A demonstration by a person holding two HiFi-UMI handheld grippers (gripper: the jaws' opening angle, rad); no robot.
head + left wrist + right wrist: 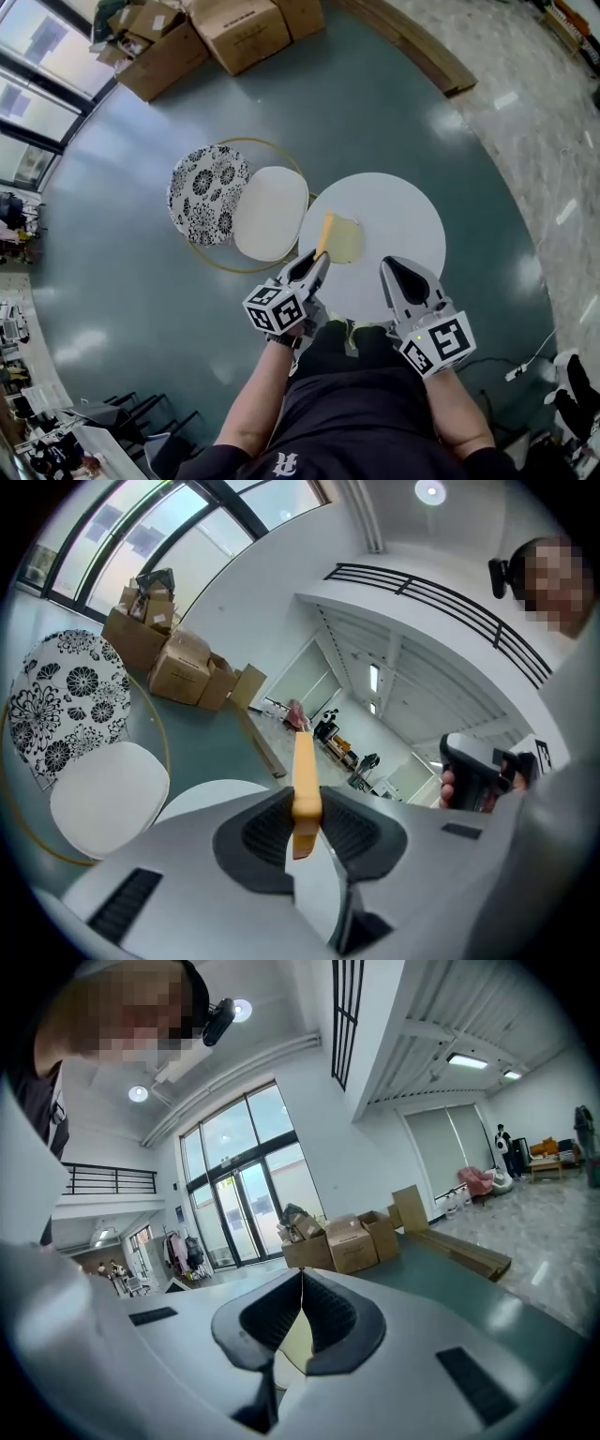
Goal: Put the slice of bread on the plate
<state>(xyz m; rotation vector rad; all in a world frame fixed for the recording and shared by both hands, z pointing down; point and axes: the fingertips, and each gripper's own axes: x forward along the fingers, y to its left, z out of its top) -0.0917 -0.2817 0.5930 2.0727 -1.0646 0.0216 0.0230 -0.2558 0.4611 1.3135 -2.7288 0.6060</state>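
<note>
A grey-green floor [141, 281] spreads under a small round white surface [394, 211] in a tall, glass-fronted hall. Cardboard boxes [239, 33] are stacked by the windows and long wooden boards [412, 42] lie along the edge of the paler tiles. Just left of the surface stands a chair with a white seat [270, 213] and a black-and-white flowered back [206, 194], ringed by a thin gold frame.

A person in a dark top stands at the near side of the surface with a handheld tool in each hand.

The left claw [314, 267] is clamped on the slice of bread [324, 234]. Its two dark pads press on the flat faces, so the slice stands on edge and pokes forward out of the grip, with its orange crust uppermost. The left gripper view shows the same hold from behind, with the slice of bread [305, 780] pinched upright between the closed-in jaws of the left claw [305, 803].

The slice sits at the left rim of the pale yellow plate [349, 246], which lies on the near-left part of the surface. Whether the bread touches the plate cannot be made out.

The right claw [392, 269] hangs over the near edge of the surface, to the right of the plate. Its jaws meet tip to tip with nothing between them, as the right gripper view confirms for the right claw [302, 1283].
</note>
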